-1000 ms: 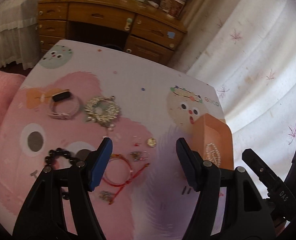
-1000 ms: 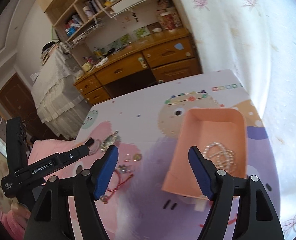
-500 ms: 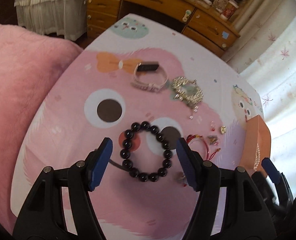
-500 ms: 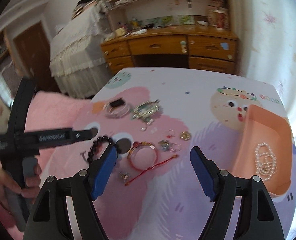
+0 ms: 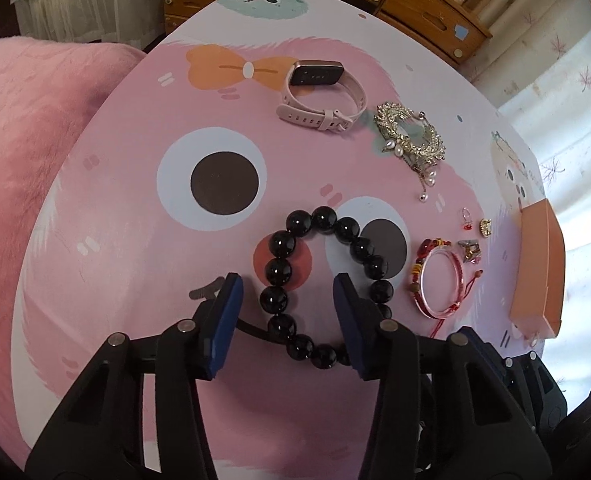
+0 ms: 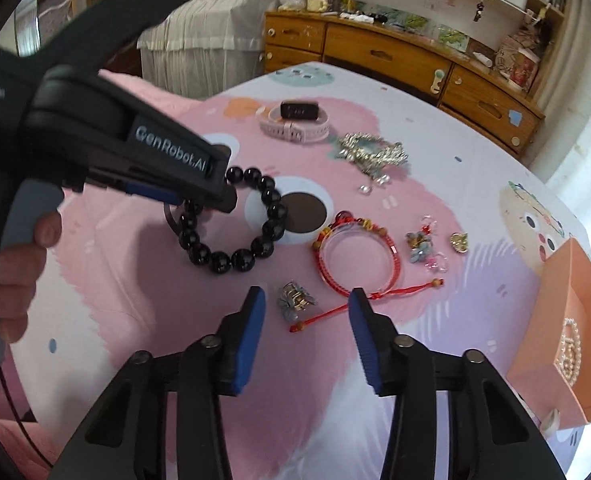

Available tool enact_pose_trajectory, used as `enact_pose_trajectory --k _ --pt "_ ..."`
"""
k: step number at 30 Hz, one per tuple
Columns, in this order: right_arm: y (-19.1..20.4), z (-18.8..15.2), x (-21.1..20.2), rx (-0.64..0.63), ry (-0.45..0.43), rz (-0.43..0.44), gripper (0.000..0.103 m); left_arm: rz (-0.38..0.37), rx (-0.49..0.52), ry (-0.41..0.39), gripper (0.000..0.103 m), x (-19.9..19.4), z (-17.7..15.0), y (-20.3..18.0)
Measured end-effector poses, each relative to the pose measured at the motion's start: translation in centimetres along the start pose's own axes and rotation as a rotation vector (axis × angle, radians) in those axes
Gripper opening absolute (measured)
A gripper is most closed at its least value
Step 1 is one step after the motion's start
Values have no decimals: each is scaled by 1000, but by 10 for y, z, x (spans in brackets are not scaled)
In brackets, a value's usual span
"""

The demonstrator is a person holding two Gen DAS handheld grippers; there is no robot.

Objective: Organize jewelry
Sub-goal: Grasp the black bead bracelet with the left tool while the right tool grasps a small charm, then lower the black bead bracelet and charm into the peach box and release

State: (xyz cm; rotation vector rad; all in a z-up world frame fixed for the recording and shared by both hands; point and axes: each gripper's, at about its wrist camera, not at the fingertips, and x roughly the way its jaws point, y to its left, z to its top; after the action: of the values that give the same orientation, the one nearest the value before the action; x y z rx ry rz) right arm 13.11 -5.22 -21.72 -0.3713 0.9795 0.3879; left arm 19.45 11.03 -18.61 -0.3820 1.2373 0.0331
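The left gripper (image 5: 283, 294) is pointed steeply down over the black bead bracelet (image 5: 323, 280), with one side of the loop of beads lying between its blue pads (image 5: 225, 320). Its jaws have just been closing, but a gap is still seen on either side of the beads and nothing is gripped. In the right wrist view the same gripper (image 6: 199, 200) is held by a hand (image 6: 11, 264) and its tip is seen over the far left edge of the bracelet (image 6: 231, 236).

The right gripper (image 6: 303, 320) is lowered over a small blue-grey flower clip (image 6: 295, 300), which lies between its pads (image 6: 251, 332) together with the loose end of a red cord. Its jaws have likewise just been closing; the pads are not seen to press on the clip, so nothing is held.

The jewelry is spread on a table (image 5: 115, 260) printed with a pink cartoon face. A red string bracelet (image 6: 357, 256) lies just beside the black beads. A pink smartwatch (image 5: 321, 94) and a gold pearl brooch (image 5: 409, 136) lie farther back, side by side. Small earrings (image 6: 419, 240) and a gold charm (image 6: 459, 242) are scattered near the red bracelet. An orange box (image 6: 575, 320) stands at the right edge of the table, and a pearl bracelet (image 6: 571, 352) is seen inside it.
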Motion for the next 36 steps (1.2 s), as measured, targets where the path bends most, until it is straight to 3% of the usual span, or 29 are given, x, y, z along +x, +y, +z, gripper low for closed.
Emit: enact_pose_trajectory --k 5,13,27,36 --pt "-5 2 14 39 30 14 31 31 63 -19 40 3 4 -6" --pt "-6 8 22 47 34 16 23 57 110 -38 12 3 8 -3" --pt "-17 12 8 122 13 66 21 -19 78 -101 12 -14 7 -1" --pt "-30 15 -32 134 -50 115 21 -65 154 -225 12 -61 3 -29"
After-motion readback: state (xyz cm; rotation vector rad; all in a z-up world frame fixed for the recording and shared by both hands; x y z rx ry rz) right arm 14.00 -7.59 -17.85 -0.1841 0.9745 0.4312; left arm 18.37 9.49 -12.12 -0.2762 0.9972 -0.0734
